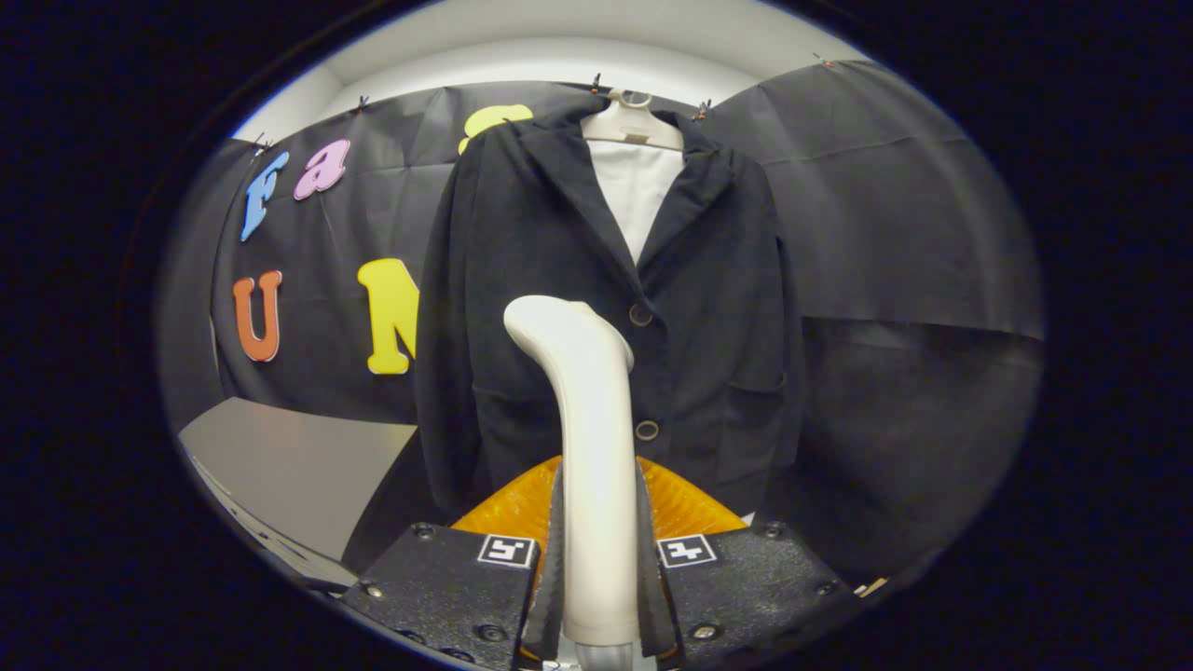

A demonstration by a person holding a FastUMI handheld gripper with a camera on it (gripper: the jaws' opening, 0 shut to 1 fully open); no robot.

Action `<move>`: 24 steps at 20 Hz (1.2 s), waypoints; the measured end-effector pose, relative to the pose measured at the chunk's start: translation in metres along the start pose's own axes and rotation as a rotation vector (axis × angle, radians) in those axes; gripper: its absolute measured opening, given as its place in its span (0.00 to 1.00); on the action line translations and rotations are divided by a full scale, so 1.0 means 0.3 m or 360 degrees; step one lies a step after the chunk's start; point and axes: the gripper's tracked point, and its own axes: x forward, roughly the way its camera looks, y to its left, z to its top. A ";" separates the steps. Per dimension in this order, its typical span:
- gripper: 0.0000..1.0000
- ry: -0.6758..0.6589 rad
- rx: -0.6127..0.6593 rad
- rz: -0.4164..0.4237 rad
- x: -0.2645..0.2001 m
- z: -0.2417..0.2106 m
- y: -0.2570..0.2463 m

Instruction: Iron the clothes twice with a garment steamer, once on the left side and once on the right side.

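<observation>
Clamped between the two fingers of the gripper (596, 596), the garment steamer (589, 447) is standing upright, both fingers pressing on its pale handle while its head is curving over toward the left at the top. Off to the left, a grey table (298, 466) is angling away, its near corner lying just beside the left finger. Straight ahead, beyond the steamer head, a dark jacket (559, 280) is hanging on a pale hanger (634, 126) against the booth wall, over a white shirt (638, 196), with two buttons (641, 315) running down its front; an orange piece is showing low behind the handle, and what it is cannot be told. Neither pass looks started: the head is sitting over the jacket's middle, apart from the cloth as far as one can judge. To do this well, I would carry the head to one panel, bring its face near the fabric, and stroke evenly down, keeping the grip firm so the handle is not twisting.
</observation>
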 end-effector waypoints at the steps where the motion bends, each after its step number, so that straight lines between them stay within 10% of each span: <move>1: 0.35 0.0027 -0.0011 -0.0008 0.007 -0.035 0.001; 24: 0.35 0.0423 -0.0123 -0.0195 0.065 -0.593 -0.022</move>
